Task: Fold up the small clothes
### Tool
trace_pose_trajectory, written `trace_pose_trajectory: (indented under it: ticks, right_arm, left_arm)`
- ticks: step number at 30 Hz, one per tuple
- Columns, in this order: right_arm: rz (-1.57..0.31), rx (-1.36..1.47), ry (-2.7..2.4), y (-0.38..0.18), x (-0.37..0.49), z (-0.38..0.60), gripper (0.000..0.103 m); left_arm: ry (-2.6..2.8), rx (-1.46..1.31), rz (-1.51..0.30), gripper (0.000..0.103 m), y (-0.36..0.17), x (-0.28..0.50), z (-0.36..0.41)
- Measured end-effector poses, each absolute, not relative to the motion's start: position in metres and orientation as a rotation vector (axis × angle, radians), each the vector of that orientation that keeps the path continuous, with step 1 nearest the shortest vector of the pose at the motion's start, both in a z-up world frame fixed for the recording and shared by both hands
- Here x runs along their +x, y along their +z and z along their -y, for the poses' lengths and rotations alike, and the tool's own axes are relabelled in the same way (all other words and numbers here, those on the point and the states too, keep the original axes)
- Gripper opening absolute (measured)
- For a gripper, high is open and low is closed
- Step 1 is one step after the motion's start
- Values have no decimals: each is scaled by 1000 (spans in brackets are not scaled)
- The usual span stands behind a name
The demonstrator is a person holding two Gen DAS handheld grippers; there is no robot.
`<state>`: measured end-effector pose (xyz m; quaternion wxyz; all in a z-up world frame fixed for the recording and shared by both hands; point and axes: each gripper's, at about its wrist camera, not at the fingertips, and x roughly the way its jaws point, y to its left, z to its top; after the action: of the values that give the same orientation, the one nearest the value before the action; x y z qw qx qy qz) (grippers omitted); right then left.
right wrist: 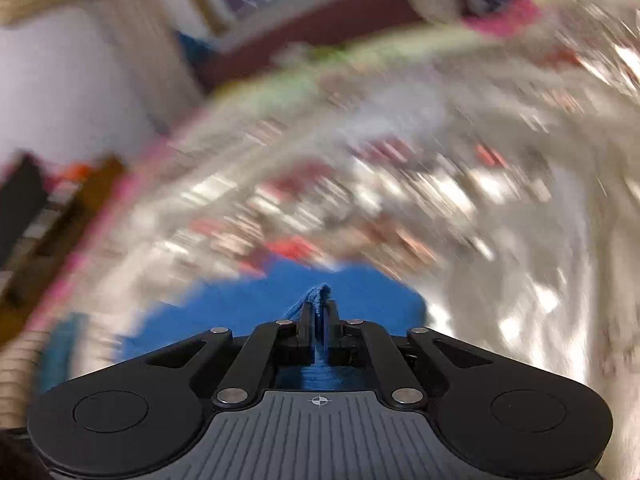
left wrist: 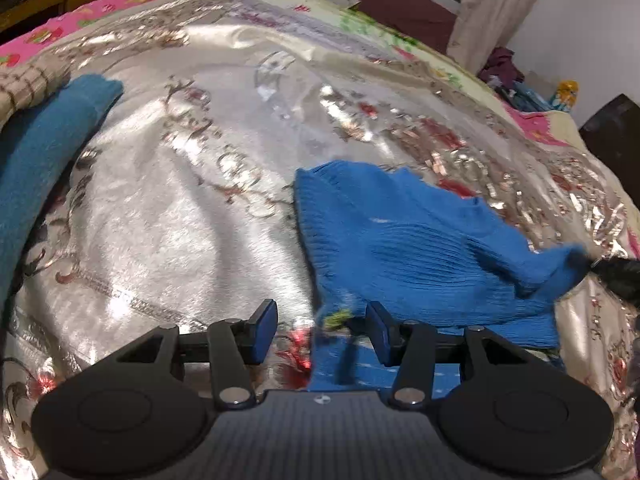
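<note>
Blue ribbed knit garment: small, soft, light, no stiffness; it drapes and bunches wherever it is lifted. Ribbing looks stretchy, so a pull on one corner will likely distort the shape before the whole piece moves. In the left wrist view it lies at about 4 o'clock from frame centre, partly raised toward 3 o'clock, its near hem reaching down between the left gripper's fingers.

Right gripper: jaws nearly closed, pinching a thin fold of the blue knit; loose threads stick out past the tips. The view is heavily motion-blurred. In the left view its dark tip shows at the garment's raised corner, 3 o'clock.

Left gripper: jaws parted about halfway, pads not pressing on anything; the hem sits in the gap, with a small greenish patch, possibly a label, hard to tell.

Judgement: best holds are corners and hem edges, where the knit is doubled. A pinch in mid-panel would gather fabric unevenly.

Surface: shiny cream bedspread with floral pattern, probably slick, so the knit may slide when dragged. A teal garment lies at 9 o'clock, well apart.

Room: pink patterned blanket at 11 o'clock, curtain and window at 1 o'clock, clutter beyond the bed at 2 o'clock.
</note>
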<state>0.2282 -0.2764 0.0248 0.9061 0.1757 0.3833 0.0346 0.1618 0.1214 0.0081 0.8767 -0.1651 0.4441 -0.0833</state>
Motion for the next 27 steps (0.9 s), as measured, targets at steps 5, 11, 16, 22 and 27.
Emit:
trace_pose_trajectory:
  ticks: [5, 11, 16, 22, 27]
  right_arm:
    - [-811, 345, 8, 8, 231, 277, 12]
    - [-769, 179, -29, 22, 222, 265, 20]
    - [-757, 196, 4, 28, 218, 260, 21]
    - [-769, 31, 117, 19, 207, 224, 33]
    - [-868, 111, 4, 2, 226, 240, 33]
  left_arm:
    - [-173, -326, -943, 52, 2, 162, -124]
    - [-174, -337, -922, 53, 3, 168, -125]
    - [-137, -274, -899, 56, 5, 178, -115]
    - [-87, -305, -902, 59, 2, 177, -123]
    - [-79, -316, -903, 59, -1, 171, -128]
